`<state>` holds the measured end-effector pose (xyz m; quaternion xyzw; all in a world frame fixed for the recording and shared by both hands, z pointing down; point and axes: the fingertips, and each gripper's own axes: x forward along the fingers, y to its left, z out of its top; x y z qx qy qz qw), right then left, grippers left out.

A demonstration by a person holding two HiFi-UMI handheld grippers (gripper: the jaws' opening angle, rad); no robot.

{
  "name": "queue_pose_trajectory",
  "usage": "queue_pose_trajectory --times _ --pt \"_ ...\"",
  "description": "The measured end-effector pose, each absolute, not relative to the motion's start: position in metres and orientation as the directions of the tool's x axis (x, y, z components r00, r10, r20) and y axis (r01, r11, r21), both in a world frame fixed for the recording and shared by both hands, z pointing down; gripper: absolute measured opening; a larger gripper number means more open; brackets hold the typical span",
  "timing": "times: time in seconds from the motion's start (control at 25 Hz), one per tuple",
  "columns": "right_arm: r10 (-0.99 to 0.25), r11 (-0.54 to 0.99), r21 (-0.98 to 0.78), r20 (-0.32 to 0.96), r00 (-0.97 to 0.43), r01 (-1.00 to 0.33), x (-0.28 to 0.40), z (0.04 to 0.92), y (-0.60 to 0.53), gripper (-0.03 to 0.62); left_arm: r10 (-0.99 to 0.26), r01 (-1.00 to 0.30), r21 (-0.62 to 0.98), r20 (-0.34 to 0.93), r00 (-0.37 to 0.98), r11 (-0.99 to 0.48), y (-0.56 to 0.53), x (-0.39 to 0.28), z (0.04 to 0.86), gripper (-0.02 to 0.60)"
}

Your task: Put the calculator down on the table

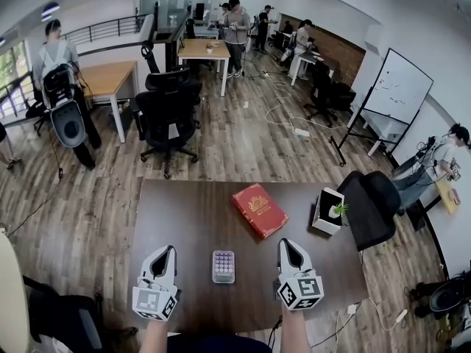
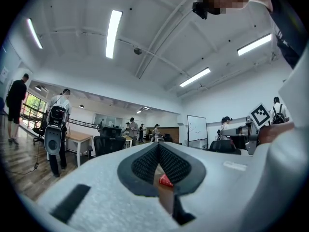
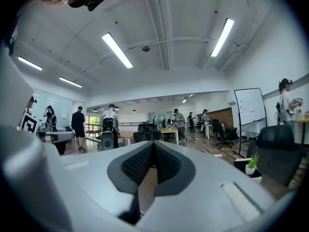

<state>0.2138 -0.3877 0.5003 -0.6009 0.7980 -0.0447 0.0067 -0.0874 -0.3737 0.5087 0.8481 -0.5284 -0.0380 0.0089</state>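
Lying flat on the desk, the calculator is flanked by the left hand-held gripper and the right hand-held gripper, both closed on nothing and not touching it.

A dark brown table stands on the wooden floor. The calculator lies flat on it near the near edge, about midway across. Farther back lies a red book, and to its right, close to the table's right edge, a small boxed plant.
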Motion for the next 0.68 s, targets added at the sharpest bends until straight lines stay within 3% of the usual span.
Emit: queue_pose_trajectory --times 0.68 --pt "-0.952 0.295 -0.091 0.054 -0.3 -0.951 0.216 0.5014 -0.3861 0.008 -0.892 -0.891 0.048 -0.049 0.449 -0.452 -0.3735 -0.0867 0.5094 -0.005"
